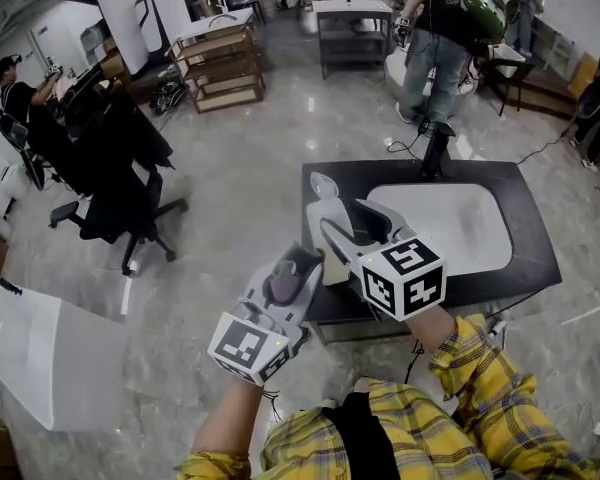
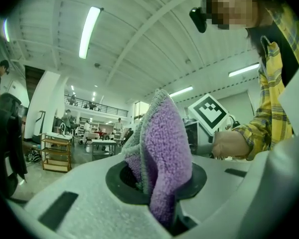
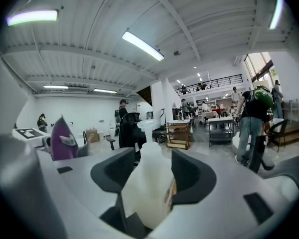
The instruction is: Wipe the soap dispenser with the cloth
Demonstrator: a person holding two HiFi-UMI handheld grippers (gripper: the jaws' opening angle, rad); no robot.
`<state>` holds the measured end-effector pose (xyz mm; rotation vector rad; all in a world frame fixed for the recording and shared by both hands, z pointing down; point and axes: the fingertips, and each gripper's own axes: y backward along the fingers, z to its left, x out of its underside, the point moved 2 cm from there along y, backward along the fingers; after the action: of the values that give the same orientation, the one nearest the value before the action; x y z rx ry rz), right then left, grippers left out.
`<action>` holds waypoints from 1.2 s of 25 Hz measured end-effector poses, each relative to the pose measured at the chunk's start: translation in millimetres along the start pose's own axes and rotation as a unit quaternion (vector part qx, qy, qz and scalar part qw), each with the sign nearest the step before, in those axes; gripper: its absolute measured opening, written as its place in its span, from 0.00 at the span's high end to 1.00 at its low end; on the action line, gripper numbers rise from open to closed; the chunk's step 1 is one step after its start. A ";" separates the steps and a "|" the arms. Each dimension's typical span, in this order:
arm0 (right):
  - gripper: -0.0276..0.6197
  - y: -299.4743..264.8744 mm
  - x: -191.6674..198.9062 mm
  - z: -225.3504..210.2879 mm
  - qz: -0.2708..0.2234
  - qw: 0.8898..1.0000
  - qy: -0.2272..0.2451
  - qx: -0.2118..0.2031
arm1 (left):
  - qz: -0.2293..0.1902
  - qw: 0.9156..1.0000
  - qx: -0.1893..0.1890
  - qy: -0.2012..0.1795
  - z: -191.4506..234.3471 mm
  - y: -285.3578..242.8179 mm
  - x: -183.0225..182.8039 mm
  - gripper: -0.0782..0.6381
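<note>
Nearest us, low in the left gripper view, the left gripper point(image 2: 157, 185) is clamping its jaws on the folded purple cloth point(image 2: 162, 148), which is standing up as a loose flap. We are judging that so floppy a flap could be folding back or dragging out of the pads during a rub.

At the bottom centre of the right gripper view, the right gripper point(image 3: 152, 176) is holding the soap dispenser point(image 3: 147, 188) upright, its jaws set wide against the sides. The plastic is looking smooth, so a sideways push from the cloth could be twisting it loose, down toward the desk point(image 1: 535, 258) and its white basin point(image 1: 450, 223) at the right centre of the head view.

The dispenser is showing as 1 milky, translucent bottle with a narrow neck, a white pump head point(image 3: 145, 125) and a label point(image 3: 170, 195) edge on its right.
</note>
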<state>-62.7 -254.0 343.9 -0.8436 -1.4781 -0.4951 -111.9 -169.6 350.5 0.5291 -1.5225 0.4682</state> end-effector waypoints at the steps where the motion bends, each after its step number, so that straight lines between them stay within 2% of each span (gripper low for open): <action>1: 0.64 5.7 -3.8 -6.9 -0.005 1.000 -0.007 0.002 | -0.001 1.000 0.002 -0.003 0.8 -8.3 -3.5 0.81; 5: 0.64 29.1 -11.8 -36.0 -0.019 0.999 -0.029 0.026 | 0.005 1.000 0.012 -0.017 -1.5 -37.7 -11.6 0.81; 10: 0.64 55.3 -0.3 -65.1 -0.022 0.997 -0.060 0.047 | 0.015 0.998 0.014 -0.067 -12.8 -67.3 -20.9 0.81; 14: 0.64 61.7 6.1 -76.2 -0.020 0.995 -0.078 0.056 | 0.030 0.995 0.014 -0.094 -15.9 -79.5 -17.8 0.81; 19: 0.64 65.7 11.3 -81.7 -0.022 0.994 -0.089 0.061 | 0.021 0.989 0.022 -0.142 -28.4 -77.9 -8.6 0.81; 24: 0.64 65.4 15.2 -81.6 -0.016 0.994 -0.091 0.054 | 0.027 0.992 0.041 -0.114 -40.1 -76.4 5.4 0.81; 30: 0.64 58.5 16.2 -80.6 -0.010 0.994 -0.097 0.043 | 0.055 0.990 0.056 -0.117 -39.3 -77.3 31.6 0.81</action>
<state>35.3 -273.8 357.4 -0.8282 -1.6742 -0.3693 -34.3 -209.7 380.3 0.6064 -1.7641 0.5956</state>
